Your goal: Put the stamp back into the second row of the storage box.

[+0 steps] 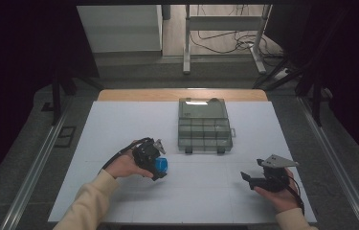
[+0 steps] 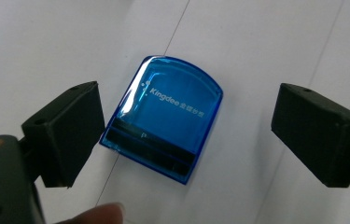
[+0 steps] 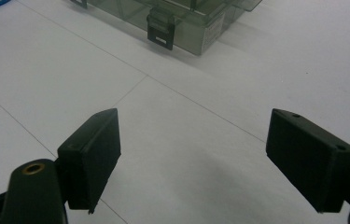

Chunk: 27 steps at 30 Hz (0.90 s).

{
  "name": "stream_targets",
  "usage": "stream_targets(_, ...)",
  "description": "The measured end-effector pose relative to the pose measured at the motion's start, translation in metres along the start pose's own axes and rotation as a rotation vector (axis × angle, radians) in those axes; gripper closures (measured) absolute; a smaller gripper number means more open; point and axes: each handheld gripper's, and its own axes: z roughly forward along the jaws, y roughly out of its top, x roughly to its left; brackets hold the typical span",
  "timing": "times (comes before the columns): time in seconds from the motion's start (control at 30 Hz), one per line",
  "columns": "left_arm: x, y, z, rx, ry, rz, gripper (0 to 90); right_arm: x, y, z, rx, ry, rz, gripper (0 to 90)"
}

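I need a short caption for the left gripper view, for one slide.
Open left claw poised over a blue translucent Kingdee case lying flat on the white table.

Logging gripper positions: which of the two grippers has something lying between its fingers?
The left gripper: the blue box lies on the table between its open fingers. The right gripper frames bare table.

The compartment box is cut off by the right gripper view's top edge.
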Motion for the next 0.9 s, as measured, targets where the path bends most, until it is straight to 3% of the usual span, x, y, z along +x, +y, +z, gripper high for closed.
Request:
stream_targets(0.2,0.004,-0.001,0.009,0.021,0.018,0.030,15.9,0.000,0.000,0.001,0.003,0.000,-0.001,18.0)
stream_targets(0.33,0.005,-0.003,0.013,0.015,0.031,0.070,23.2,0.000,0.000,0.001,0.007,-0.001,-0.002,18.0)
stream_targets(0.53,0.006,-0.007,0.010,-0.024,0.010,0.134,38.0,0.000,0.000,0.001,0.008,-0.002,-0.003,18.0)
stream_targets(0.9,0.002,-0.007,-0.003,-0.082,0.017,0.138,40.1,0.000,0.000,0.001,0.005,-0.003,-0.007,18.1)
